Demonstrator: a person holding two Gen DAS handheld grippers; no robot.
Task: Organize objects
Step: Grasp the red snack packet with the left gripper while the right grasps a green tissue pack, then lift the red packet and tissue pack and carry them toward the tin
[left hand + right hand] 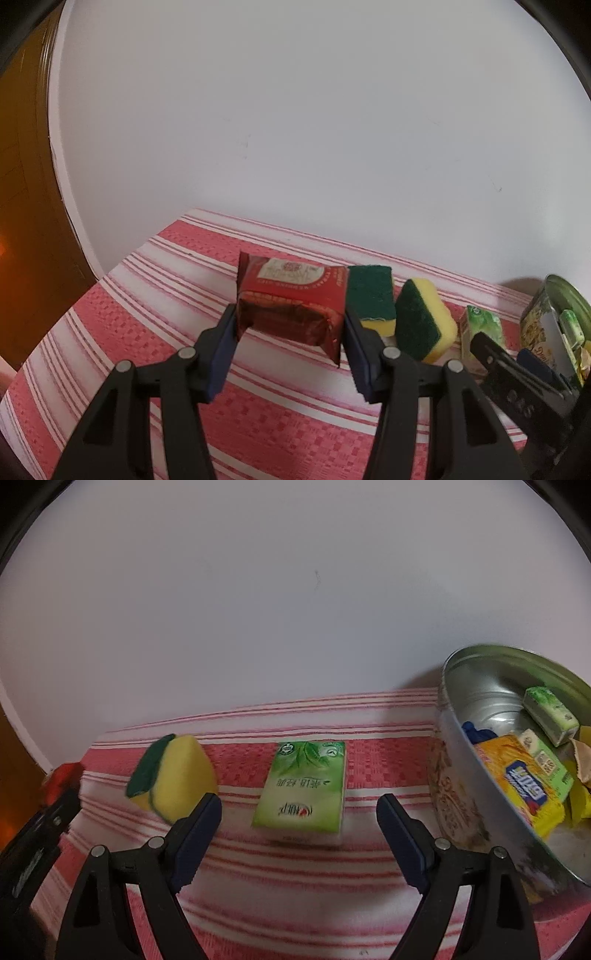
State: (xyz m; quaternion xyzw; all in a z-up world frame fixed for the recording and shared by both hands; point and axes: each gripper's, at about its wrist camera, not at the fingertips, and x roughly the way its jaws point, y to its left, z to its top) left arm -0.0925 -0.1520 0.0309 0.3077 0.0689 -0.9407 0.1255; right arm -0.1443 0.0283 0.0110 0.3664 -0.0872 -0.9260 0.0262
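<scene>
a plain white wall (pixel 295 129) backs a worktop (pixel 147 332) covered by a red-and-white striped cloth, with a brown wooden door off at the left edge. the left gripper (pixel 290 332) pinches a red snack packet (pixel 291 306) between its blue pads, the packet lifted clear of the cloth and tilted. just behind and to the right of it sit two sponges: one showing its dark green scouring face (pixel 371 297) on top, and a second yellow sponge (pixel 424 325) tipped on its side, close beside the first. further right lies a green tissue pack (pixel 304 786), flat on the cloth, print facing up. the right gripper (pixel 299 823) hovers over that pack with its jaws spread wide, one pad on either side of it and neither touching. at the far right a round metal tin (pixel 465 701) stands tilted in the view, holding a yellow packet (pixel 517 786), smaller green packs (pixel 550 716) and something blue.
</scene>
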